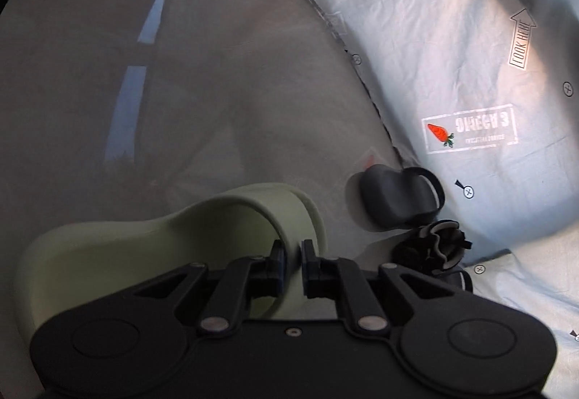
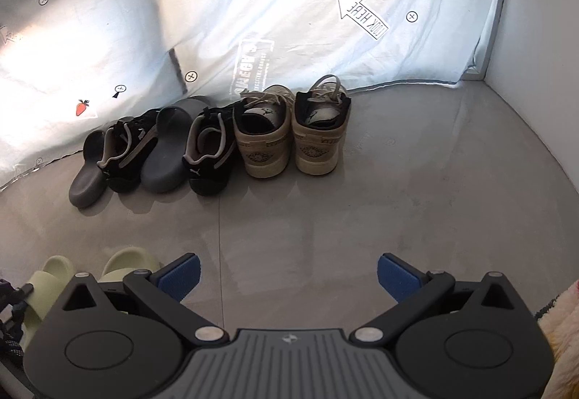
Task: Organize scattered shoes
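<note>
Left gripper (image 1: 294, 263) pinched on pale green slide's (image 1: 173, 247) strap edge, low over floor | right gripper (image 2: 288, 277) wide, empty | slide looks light, rubbery, strap's the handle | long axis runs left-right, toe probably right | 6 shoes (image 2: 217, 142) lined at sheet (image 2: 325, 47)

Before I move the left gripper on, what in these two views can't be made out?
- Green slide: in the left wrist view the left gripper hides its near end.
- Second green slide: in the right wrist view its rear sits behind the open right gripper.
- Black sneaker: left wrist view, cut off by the gripper body.
- Fluffy object: right wrist view, cropped at the edge; unidentifiable.
</note>
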### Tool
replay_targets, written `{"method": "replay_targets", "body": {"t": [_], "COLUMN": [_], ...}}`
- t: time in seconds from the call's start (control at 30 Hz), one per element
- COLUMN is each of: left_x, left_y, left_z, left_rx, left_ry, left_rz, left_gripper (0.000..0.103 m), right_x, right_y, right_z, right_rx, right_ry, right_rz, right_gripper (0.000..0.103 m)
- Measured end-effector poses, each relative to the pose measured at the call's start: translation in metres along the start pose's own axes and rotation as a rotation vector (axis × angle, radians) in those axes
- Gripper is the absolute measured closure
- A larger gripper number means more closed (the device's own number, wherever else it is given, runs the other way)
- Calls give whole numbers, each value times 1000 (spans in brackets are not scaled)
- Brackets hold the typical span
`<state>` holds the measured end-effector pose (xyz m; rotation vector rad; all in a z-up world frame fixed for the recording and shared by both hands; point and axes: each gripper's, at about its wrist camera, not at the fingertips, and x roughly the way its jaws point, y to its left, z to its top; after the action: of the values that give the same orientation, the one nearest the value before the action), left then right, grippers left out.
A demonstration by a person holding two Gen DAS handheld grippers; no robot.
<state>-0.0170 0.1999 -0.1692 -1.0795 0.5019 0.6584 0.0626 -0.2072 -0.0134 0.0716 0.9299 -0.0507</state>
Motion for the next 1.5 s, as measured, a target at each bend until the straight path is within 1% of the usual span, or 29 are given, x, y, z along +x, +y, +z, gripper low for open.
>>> {"method": "replay_targets", "body": {"t": [0.07,0.1,0.2,0.33,0.4,0.47,0.5,0.53,0.57,0.63,0.7,0.77,0.8,0.83,0.9,0.93,0.97,1.03,1.13,1.2,1.33,1.43,1.5], "left_x": [-5,-7,-4,-9,-10,-12,-12,-12,-13,-19,-23,-33,-38,-44,-53,-58,-60,-63,-62,-64,-75,-81,-82], "left_y": [-6,-11,-27,-37,-41,-47,-50,-54,-57,-60,-60,-60,-61,-61,-61,-60,-59,-51,-38,-30,-22,-19,-18], "left_z": [-9,-15,-27,-45,-52,-60,-63,-65,-67,-66,-65,-64,-64,-64,-63,-63,-62,-58,-52,-48,-41,-38,-38], "left_rx": [11,22,45,53,80,137,181,225,268,342,379,452,491,529,589,610,613,584,532,523,565,582,584], "left_ry": [-13,-6,50,99,119,128,137,145,154,166,164,131,113,95,62,47,40,32,50,55,49,49,59], "left_rz": [8,-1,-34,-43,-47,-49,-51,-52,-54,-86,-102,-131,-144,-157,-176,-182,-182,-167,-131,-104,-86,-86,-87], "left_gripper": [93,93,93,93,93,93,91,84,73,67,66,65,64,62,59,58,58,58,58,58,58,58,58], "right_x": [-4,-5,-9,-14,-16,-18,-19,-19,-19,-20,-21,-21,-22,-21,-18,-15,-12,-4,30,51,104,119,124], "right_y": [4,5,6,3,1,-1,-2,-2,-2,-1,2,5,8,11,20,25,32,47,76,93,133,145,149], "right_z": [-3,-5,-9,-11,-12,-14,-14,-15,-16,-17,-17,-16,-15,-12,-6,-3,-1,4,8,3,-24,-40,-51], "right_rx": [-14,-18,-23,-9,-3,2,1,-3,-10,-28,-59,-86,-102,-111,-120,-125,-131,-135,-83,-87,-174,-185,-150], "right_ry": [-1,-1,-3,-11,-15,-17,-19,-19,-20,-19,-23,-30,-32,-24,7,19,28,53,147,196,272,284,289], "right_rz": [9,11,14,7,1,-3,-5,-9,-14,-21,-26,-29,-19,9,101,131,140,161,225,244,221,204,223], "right_gripper": [0,0,0,0,0,0,0,0,0,0,0,0,0,0,0,0,0,0,0,0,0,1,1]}}
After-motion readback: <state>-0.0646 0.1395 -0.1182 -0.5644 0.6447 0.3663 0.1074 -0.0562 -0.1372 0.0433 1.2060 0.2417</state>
